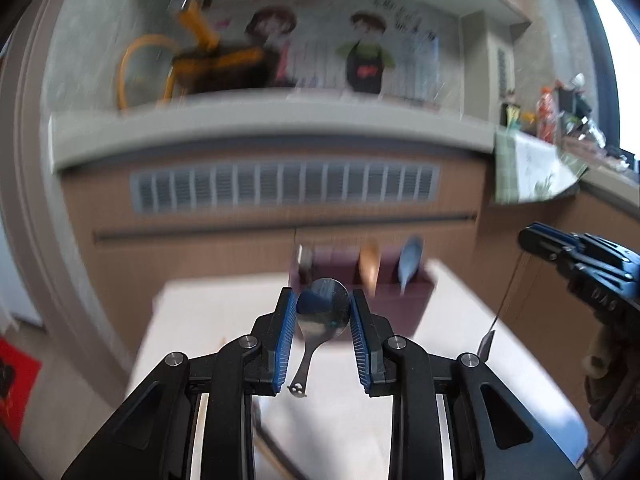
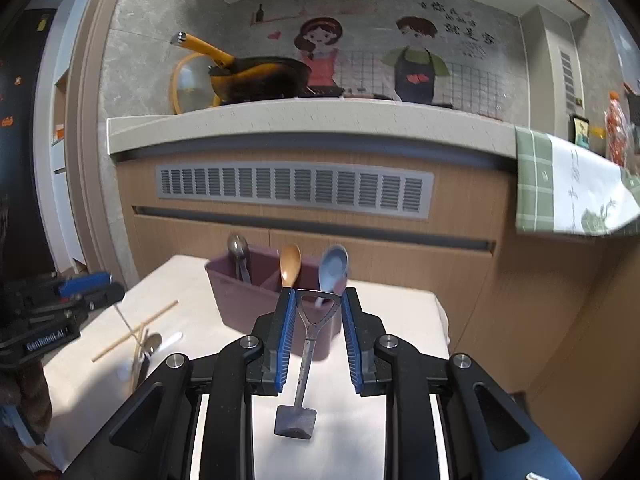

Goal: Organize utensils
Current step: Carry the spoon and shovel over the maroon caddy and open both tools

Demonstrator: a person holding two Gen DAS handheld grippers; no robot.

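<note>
In the left wrist view my left gripper (image 1: pixel 323 312) is shut on a metal spoon (image 1: pixel 322 307). Its blue pads press the bowl's two edges, and the handle hangs down. In the right wrist view my right gripper (image 2: pixel 318 304) is shut on the D-shaped handle of a small shovel-shaped metal spoon (image 2: pixel 306 344), whose blade hangs low. Beyond both stands a purple utensil holder (image 2: pixel 244 300) (image 1: pixel 416 300) on the white table (image 2: pixel 392 320). It holds a metal utensil (image 2: pixel 238 254), a wooden spoon (image 2: pixel 290 264) and a blue spoon (image 2: pixel 334 266).
Wooden chopsticks (image 2: pixel 134 330), a white stick (image 2: pixel 170 340) and a round metal piece (image 2: pixel 152 342) lie on the table's left part. A wooden cabinet with a vent (image 2: pixel 296 192) and a countertop (image 2: pixel 312 120) rise behind. A green cloth (image 2: pixel 560 196) hangs at the right.
</note>
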